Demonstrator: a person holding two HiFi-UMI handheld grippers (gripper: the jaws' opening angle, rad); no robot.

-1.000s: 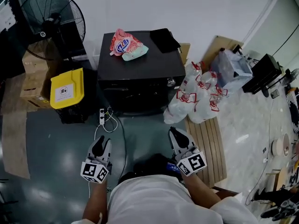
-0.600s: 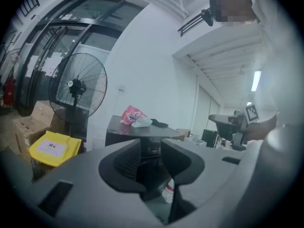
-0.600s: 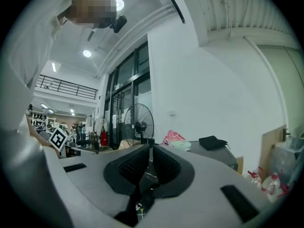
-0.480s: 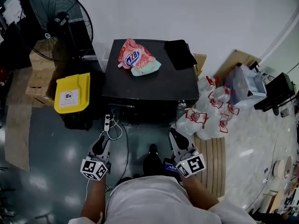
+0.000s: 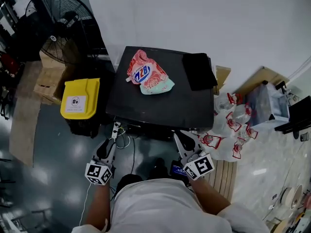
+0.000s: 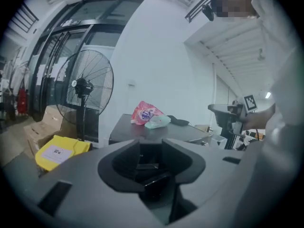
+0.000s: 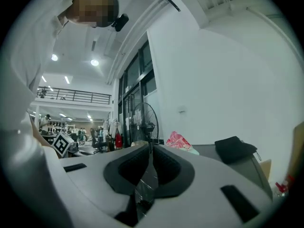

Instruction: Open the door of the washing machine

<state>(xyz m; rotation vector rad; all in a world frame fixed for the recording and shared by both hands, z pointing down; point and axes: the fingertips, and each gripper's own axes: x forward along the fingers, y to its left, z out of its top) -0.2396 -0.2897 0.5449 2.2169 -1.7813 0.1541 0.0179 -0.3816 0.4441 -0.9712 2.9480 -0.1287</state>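
Black and boxy, the washing machine (image 5: 160, 101) stands against the white wall, seen from above, so its front face and door are mostly hidden below the front edge of its top. On that top a pink detergent pouch (image 5: 148, 74) lies toward the back left, and a black folded cloth (image 5: 199, 71) sits at the back right corner. Both grippers hang over the floor just short of the machine's front, touching nothing. The left gripper (image 5: 110, 143) points at the front left corner; its fingers stand spread with nothing between them and have just been opening. The right gripper (image 5: 181, 137) points at the front right part, with its fingers drawn together to a thin slit and nothing in them. A yellow-lidded bin (image 5: 80, 98) stands just beside the machine's left side, with a fan (image 5: 68, 21) behind it. Clear plastic bags (image 5: 233, 130) lie heaped at the machine's right, and a white power strip (image 5: 115, 129) lies on the floor by its front left corner.
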